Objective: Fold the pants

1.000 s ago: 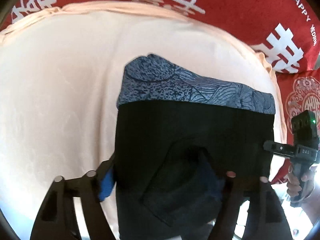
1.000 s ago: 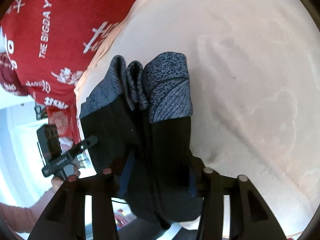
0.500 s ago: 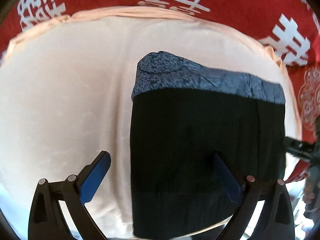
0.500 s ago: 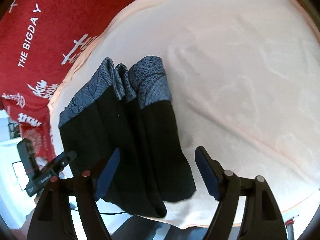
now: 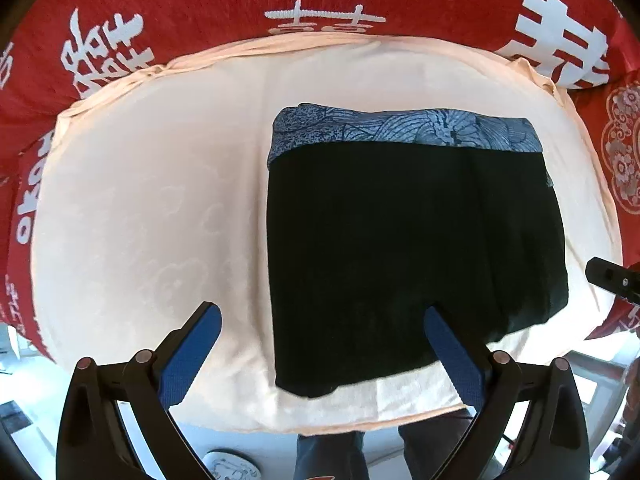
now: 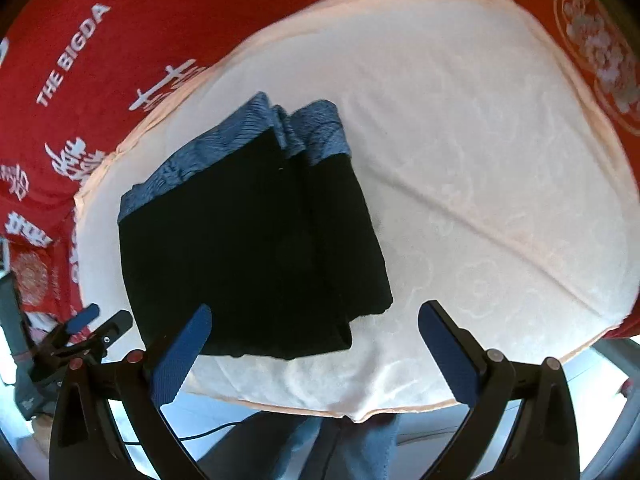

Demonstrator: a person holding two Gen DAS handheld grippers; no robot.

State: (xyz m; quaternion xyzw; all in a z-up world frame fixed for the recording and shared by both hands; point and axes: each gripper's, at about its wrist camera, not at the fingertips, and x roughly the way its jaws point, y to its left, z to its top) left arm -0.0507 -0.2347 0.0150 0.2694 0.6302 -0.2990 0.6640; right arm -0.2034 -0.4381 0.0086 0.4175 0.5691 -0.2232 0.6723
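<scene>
A red cloth (image 5: 208, 4) printed with white characters was spread widest of all, and over it a pale peach sheet (image 5: 140, 200) was laid as the working surface. On that sheet, toward the near edge, the pants (image 5: 412, 248) were seen folded into a compact black block, with a blue patterned band (image 5: 404, 132) lying along the far side. In the right wrist view the pants (image 6: 248, 248) showed several stacked layers, their near corners stepped rather than flush.

The left gripper (image 5: 320, 344) was held just above the near edge of the block, jaws spread wide and nothing between them; the right gripper (image 6: 316, 344) was likewise spread and empty, one finger over the black fabric and the other over bare sheet. The folding was judged to be essentially finished.

Trouble could still be caused here. The nearest layer might be snagged by a finger hovering over it and dragged open if a gripper were pulled back low. The block lay close to the sheet's near edge (the person's legs (image 6: 320, 452) were visible just below), so a nudge could send it over. The loosely stepped layers could also slump apart if pressed off-centre.

Little else stood in the way: a thin dark cable (image 6: 208, 434) hung below the edge, and the other gripper's body was glimpsed at the margin of each view.
</scene>
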